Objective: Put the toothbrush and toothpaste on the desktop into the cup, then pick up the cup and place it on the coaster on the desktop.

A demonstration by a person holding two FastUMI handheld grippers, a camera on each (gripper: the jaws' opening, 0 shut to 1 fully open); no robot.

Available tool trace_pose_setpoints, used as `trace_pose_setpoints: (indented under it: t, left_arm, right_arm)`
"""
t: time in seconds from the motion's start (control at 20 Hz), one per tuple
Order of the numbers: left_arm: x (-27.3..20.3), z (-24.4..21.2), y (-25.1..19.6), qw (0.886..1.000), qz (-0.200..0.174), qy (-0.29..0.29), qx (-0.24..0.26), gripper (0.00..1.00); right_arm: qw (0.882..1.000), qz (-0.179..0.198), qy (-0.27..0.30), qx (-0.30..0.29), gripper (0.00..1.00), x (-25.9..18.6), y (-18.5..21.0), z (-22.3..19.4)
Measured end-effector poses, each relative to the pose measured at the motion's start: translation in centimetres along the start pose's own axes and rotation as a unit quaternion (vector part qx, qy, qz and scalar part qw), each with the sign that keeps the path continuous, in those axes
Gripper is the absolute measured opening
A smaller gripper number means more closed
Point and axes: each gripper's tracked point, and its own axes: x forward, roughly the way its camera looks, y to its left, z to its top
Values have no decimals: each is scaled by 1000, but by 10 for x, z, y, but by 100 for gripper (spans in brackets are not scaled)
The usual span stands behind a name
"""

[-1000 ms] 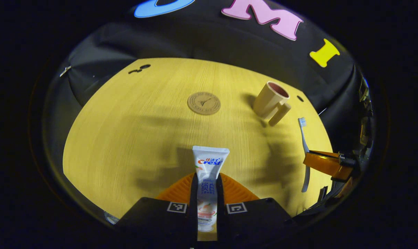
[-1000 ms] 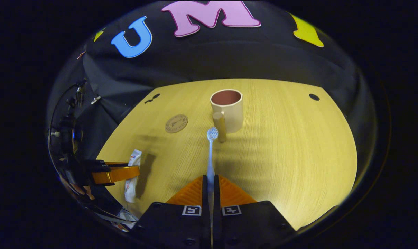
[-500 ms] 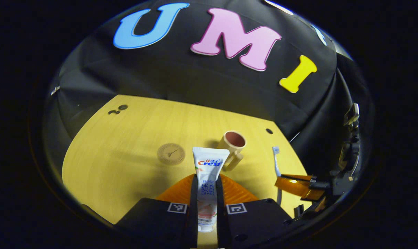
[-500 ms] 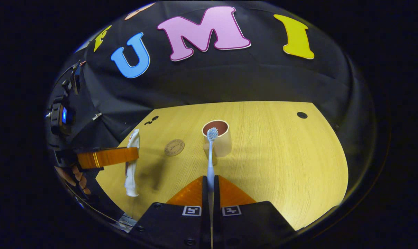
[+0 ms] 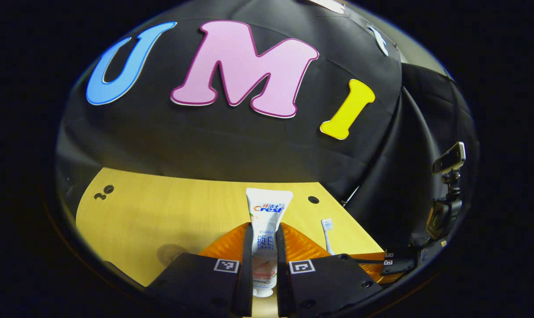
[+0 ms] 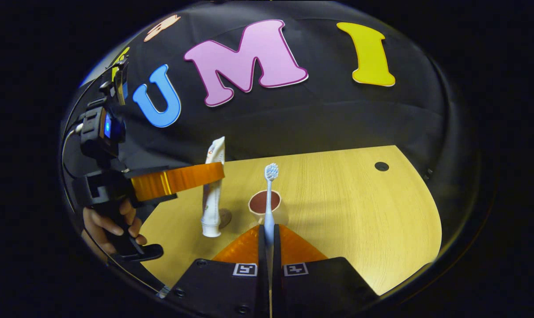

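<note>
My left gripper (image 5: 263, 229) is shut on the white toothpaste tube (image 5: 267, 212), held off the table. In the right gripper view the toothpaste tube (image 6: 213, 185) hangs upright, cap down, in the left gripper (image 6: 216, 171), just left of the cup (image 6: 263, 204). The cup is beige with a reddish inside and stands on the wooden table (image 6: 359, 198). My right gripper (image 6: 269, 227) is shut on the pale blue toothbrush (image 6: 269, 198), bristles up, in line with the cup's mouth. The round coaster (image 6: 225, 217) lies partly behind the tube's cap. The toothbrush head (image 5: 327, 224) also rises at the right of the left gripper view.
A person's hand (image 6: 112, 221) holds the left gripper's handle at the left. A dark hole (image 6: 381, 166) marks the table's far right corner, and small dark holes (image 5: 103, 193) sit at its far left. A camera on a mount (image 5: 448, 159) stands beyond the table's right edge.
Both grippers have risen and tilted up with their loads. The toothpaste has swung from lying to upright beside the cup. The toothbrush has lifted off the table over the cup.
</note>
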Motion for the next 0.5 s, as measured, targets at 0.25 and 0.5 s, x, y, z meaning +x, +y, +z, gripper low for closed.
trace_pose_setpoints:
  t: [0.25, 0.5]
  left_arm:
    - [59, 8, 0, 999, -30, -26, 13, 27]
    - [101, 10, 14, 997, -48, -59, -3, 27]
  right_arm:
    - [1000, 21, -16, 8, 7, 18, -9, 13]
    - [999, 7, -33, 10, 7, 33, -31, 19]
